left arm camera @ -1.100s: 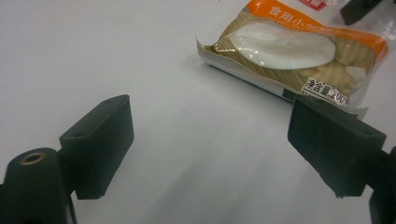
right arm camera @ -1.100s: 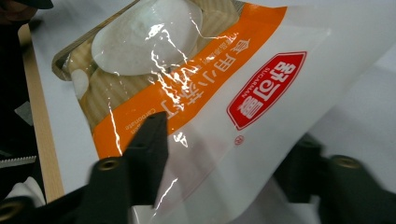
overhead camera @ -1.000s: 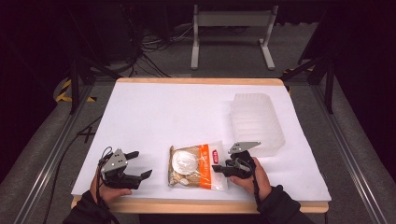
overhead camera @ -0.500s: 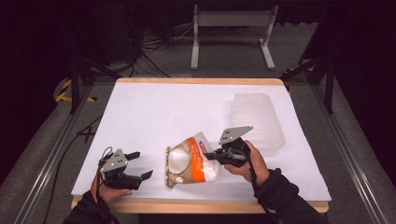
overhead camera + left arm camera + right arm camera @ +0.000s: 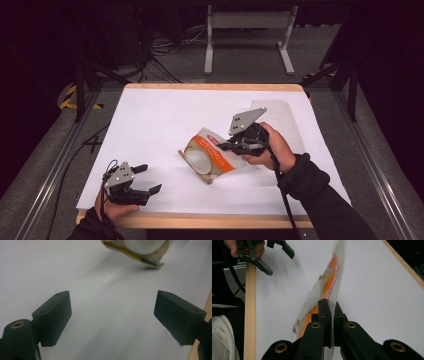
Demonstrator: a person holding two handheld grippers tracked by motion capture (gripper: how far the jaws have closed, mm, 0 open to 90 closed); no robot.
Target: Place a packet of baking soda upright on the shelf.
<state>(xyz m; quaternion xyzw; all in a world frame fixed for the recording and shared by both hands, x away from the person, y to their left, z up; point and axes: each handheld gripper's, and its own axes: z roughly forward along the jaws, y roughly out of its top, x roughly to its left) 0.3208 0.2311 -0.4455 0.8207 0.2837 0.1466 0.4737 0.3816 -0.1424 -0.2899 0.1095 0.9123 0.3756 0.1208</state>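
The clear plastic snack bag with an orange-and-white label and pale round pieces inside (image 5: 212, 156) hangs off the table near its middle, a little toward the person's side, tilted so that its long axis runs from the pinched upper edge at the right down to its lower end at the left. That lower end sits close to the white table covering (image 5: 165, 120), though whether it touches cannot be told. The right gripper (image 5: 235, 145) has its two black jaws pressed together on the bag's thin top edge; in the right gripper view the film (image 5: 329, 293) runs edge-on out from between the closed jaws and away toward the near wooden edge of the table (image 5: 250, 315). The left gripper (image 5: 145, 180) rests low at the front left corner, well apart from the bag, its jaws spread wide with nothing between them. In the left gripper view the bag's lower end (image 5: 140, 250) shows ahead of the open jaws and somewhat to their right. So the free end of the bag points toward the left gripper, which is the only free hand; judging by this, any second grasp would come from there, reaching forward and inward to the hanging end. Behind the right hand (image 5: 272, 147) lies a clear ribbed plastic tray (image 5: 292, 117).
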